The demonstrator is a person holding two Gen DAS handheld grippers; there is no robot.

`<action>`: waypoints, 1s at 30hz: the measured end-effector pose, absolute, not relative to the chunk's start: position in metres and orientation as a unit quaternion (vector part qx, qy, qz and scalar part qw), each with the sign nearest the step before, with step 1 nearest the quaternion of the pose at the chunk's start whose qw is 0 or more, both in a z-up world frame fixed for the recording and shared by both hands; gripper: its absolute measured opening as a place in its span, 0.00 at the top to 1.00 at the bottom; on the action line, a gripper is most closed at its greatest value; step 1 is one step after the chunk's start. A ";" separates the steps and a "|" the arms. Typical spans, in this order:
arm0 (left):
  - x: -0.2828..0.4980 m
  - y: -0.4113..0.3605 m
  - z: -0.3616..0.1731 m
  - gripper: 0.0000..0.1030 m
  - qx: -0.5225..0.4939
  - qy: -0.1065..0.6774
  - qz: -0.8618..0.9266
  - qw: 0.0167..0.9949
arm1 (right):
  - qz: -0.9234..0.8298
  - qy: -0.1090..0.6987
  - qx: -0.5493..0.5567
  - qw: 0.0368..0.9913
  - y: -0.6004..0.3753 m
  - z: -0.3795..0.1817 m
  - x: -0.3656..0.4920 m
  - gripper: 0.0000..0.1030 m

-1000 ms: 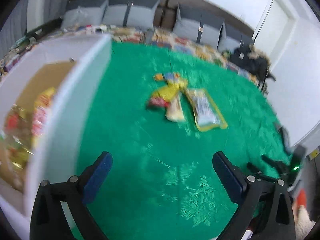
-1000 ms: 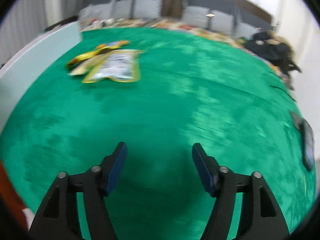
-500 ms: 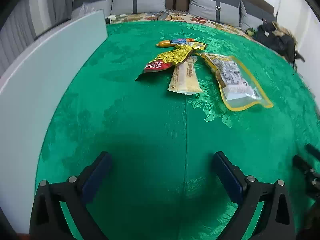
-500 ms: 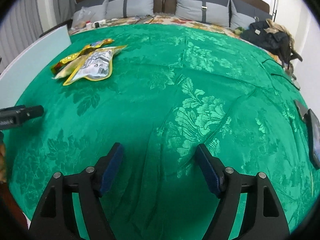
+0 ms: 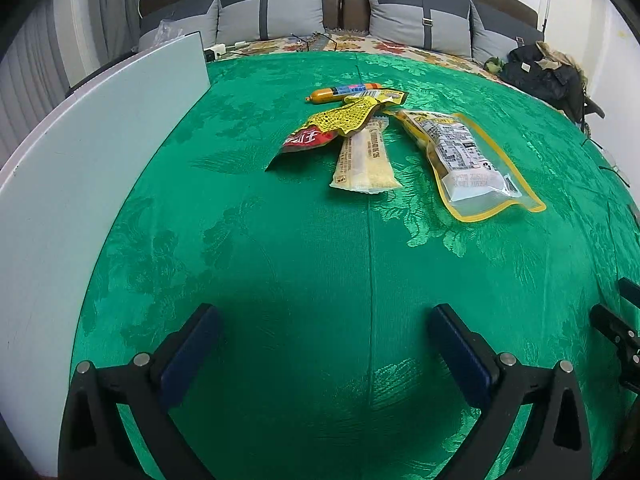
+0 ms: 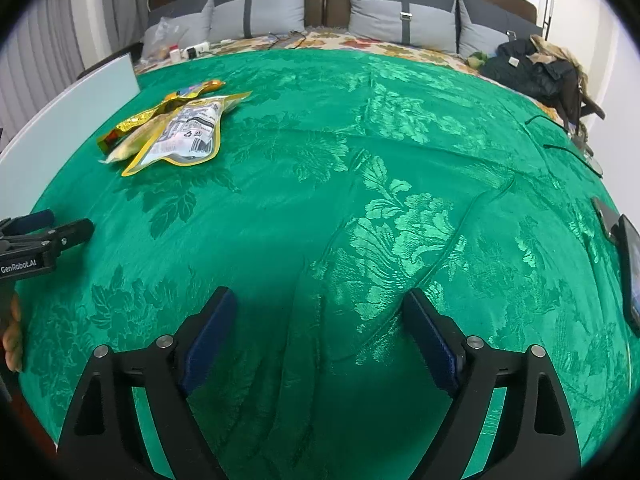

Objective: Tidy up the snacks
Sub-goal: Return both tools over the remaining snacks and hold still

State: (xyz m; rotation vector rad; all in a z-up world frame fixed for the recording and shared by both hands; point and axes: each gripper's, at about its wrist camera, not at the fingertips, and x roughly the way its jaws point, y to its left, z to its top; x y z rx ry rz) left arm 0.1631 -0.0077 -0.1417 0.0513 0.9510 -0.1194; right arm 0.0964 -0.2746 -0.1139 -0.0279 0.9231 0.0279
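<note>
Several snacks lie in a loose pile on the green cloth [image 5: 280, 264]: a yellow-edged clear pouch [image 5: 464, 156], a pale bar packet [image 5: 365, 160], a red and yellow packet [image 5: 328, 126] and an orange sausage stick [image 5: 340, 91]. My left gripper [image 5: 320, 340] is open and empty, well short of the pile. My right gripper [image 6: 320, 320] is open and empty over bare cloth; the pile shows far left in its view, with the pouch [image 6: 188, 136] on top.
A white box wall [image 5: 80, 168] stands along the left edge of the cloth. Grey pillows [image 5: 272, 8] line the back. A dark bag [image 6: 532, 68] sits at the back right. A black phone [image 6: 630, 264] lies at the right edge.
The left gripper swung away from the open box and now faces the snack pile. The right gripper steadied over the cloth. Both stayed open.
</note>
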 end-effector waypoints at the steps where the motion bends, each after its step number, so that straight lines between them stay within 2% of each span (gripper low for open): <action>1: 0.163 -0.008 -0.142 0.00 0.025 0.458 -0.057 0.887 | 0.013 0.445 -0.014 0.895 -0.274 -0.114 0.097 0.14; 30: 0.161 -0.007 -0.142 0.00 0.024 0.457 -0.057 0.887 | 0.014 0.445 -0.013 0.896 -0.275 -0.114 0.097 0.12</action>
